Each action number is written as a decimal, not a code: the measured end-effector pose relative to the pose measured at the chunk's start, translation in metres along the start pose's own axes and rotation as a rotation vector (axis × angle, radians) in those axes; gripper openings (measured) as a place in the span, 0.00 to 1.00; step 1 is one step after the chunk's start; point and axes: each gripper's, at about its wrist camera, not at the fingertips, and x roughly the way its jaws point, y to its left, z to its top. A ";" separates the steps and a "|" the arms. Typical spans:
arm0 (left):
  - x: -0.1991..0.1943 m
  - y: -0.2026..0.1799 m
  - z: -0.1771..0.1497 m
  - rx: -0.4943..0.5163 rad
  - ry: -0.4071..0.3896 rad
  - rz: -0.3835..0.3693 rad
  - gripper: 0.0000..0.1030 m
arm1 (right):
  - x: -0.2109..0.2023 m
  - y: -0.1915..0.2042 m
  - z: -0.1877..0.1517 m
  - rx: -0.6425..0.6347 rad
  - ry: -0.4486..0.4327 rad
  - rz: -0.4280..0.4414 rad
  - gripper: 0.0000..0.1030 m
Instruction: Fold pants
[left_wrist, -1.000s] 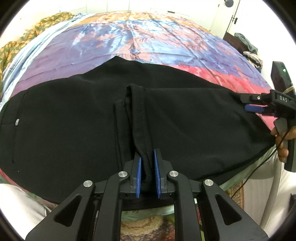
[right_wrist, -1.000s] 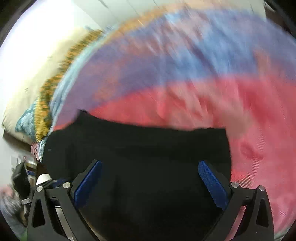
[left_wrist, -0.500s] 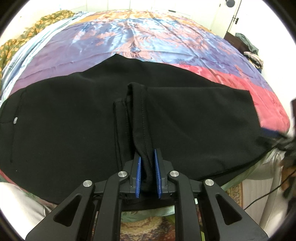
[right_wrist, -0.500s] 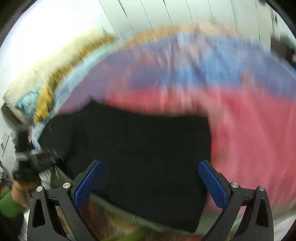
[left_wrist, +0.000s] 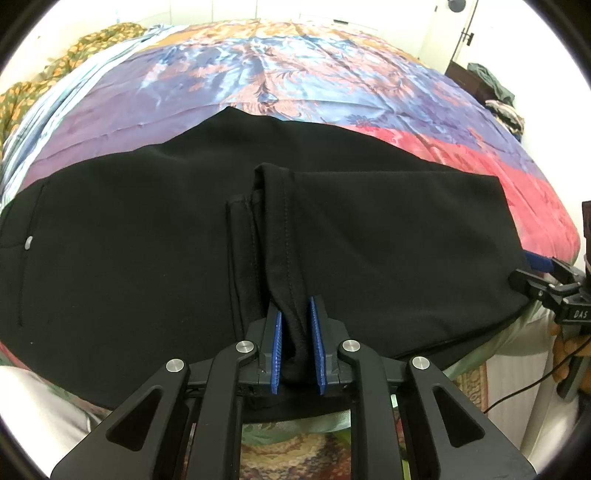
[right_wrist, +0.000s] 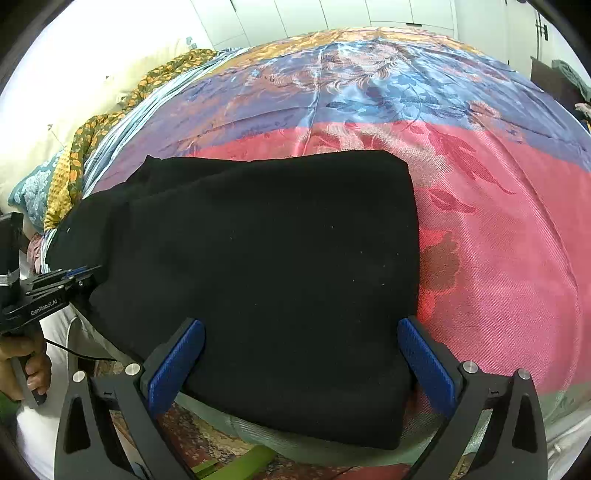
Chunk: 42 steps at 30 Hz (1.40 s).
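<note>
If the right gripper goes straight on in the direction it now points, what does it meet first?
Most likely the black pants: the open right gripper points down at their leg end on the bedspread, nothing between. Depth is uncertain.

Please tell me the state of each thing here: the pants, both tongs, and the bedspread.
Pants: black, lying flat on the bed, one fold pinched up.
Left tongs: shut on that fold.
Right tongs: wide open at the pants' end.
Bedspread: spread out under the pants.

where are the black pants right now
The black pants lie spread along the near edge of the bedspread, a bunched fold pinched in the left gripper.
</note>
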 end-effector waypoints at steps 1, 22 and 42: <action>0.000 0.000 0.000 -0.001 0.000 -0.001 0.16 | 0.000 -0.001 0.000 -0.001 0.000 -0.001 1.00; -0.014 -0.012 0.002 0.015 -0.052 -0.060 0.57 | 0.004 -0.002 0.001 -0.006 0.001 -0.008 1.00; -0.029 0.004 0.008 -0.084 -0.126 -0.083 0.59 | 0.005 -0.003 0.001 -0.007 0.001 -0.010 1.00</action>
